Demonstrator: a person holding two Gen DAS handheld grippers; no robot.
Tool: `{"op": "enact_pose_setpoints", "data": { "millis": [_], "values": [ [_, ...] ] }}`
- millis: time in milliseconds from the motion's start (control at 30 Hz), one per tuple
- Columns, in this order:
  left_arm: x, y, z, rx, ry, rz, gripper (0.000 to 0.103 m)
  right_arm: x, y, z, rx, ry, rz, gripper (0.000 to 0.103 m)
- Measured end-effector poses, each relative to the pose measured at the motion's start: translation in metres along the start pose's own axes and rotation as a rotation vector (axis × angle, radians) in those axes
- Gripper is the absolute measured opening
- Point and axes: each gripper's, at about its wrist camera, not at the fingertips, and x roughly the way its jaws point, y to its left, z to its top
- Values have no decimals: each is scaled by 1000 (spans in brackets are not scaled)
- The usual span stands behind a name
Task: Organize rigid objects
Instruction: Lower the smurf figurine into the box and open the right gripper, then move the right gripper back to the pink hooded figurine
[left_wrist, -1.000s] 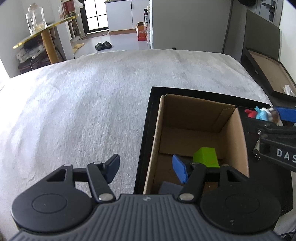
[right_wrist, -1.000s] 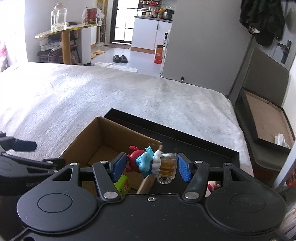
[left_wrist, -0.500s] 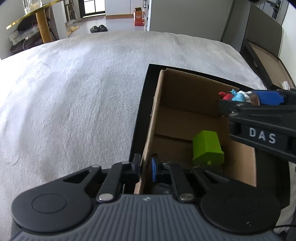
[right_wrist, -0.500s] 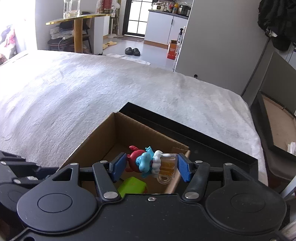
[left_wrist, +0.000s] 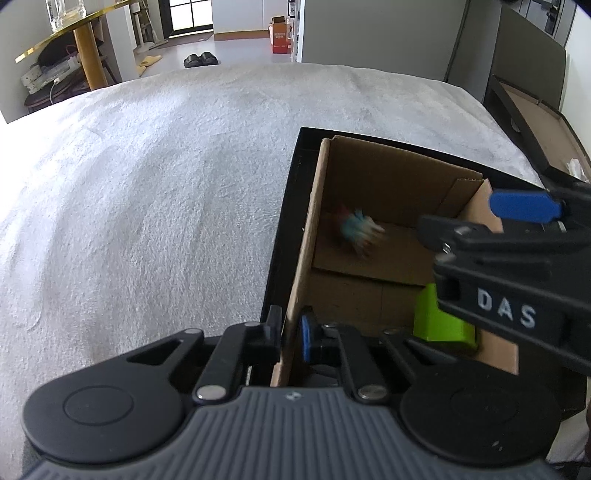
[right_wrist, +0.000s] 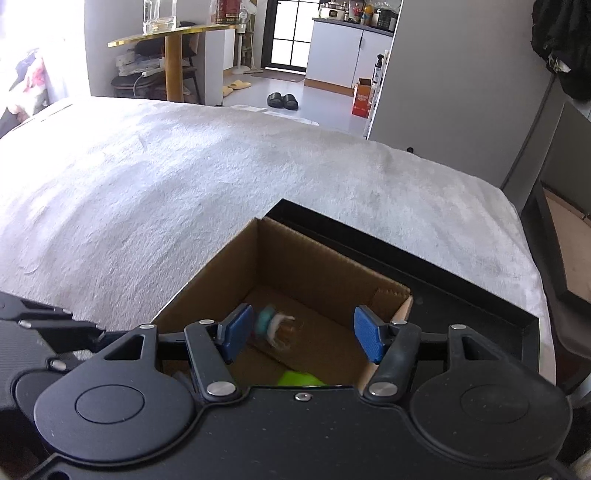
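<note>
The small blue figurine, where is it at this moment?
The figurine is inside the cardboard box, blurred, near the far wall in the left wrist view, beyond the green block and free of the right gripper.

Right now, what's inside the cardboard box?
In the cardboard box: a blurred blue toy figure and a green block. The right gripper, opening, and the left gripper hide the near floor.
</note>
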Motion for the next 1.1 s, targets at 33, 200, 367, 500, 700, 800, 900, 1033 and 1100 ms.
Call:
{"op": "enact_pose_setpoints", "data": {
  "millis": [33, 200, 367, 500, 700, 800, 900, 1033, 1100],
  "values": [
    [0, 0, 0, 0, 1, 3, 10, -2, -1, -2, 4, 4, -4, 61],
    [-2, -2, 2, -7, 13, 5, 10, -9, -7, -10, 16, 11, -17, 61],
    [-8, -7, 3, 12, 5, 24, 10, -17, -14, -17, 37, 10, -27, 62],
    [-18, -15, 4, 48, -13, 48, 14, -24, -20, -22, 56, 5, -35, 63],
    [-31, -27, 5, 80, -25, 65, 24, -38, -32, -29, 83, -14, -51, 69],
    [-37, -34, 4, 95, -38, 78, 34, -45, -39, -33, 107, -27, -56, 72],
    [-44, -42, 2, 107, -54, 79, 39, -48, -44, -38, 120, -32, -65, 73],
    [-51, -50, 1, 125, -67, 81, 42, -54, -54, -46, 150, -54, -89, 88],
    [-53, -54, 0, 131, -72, 84, 44, -57, -59, -50, 165, -64, -85, 90]
  ]
}}
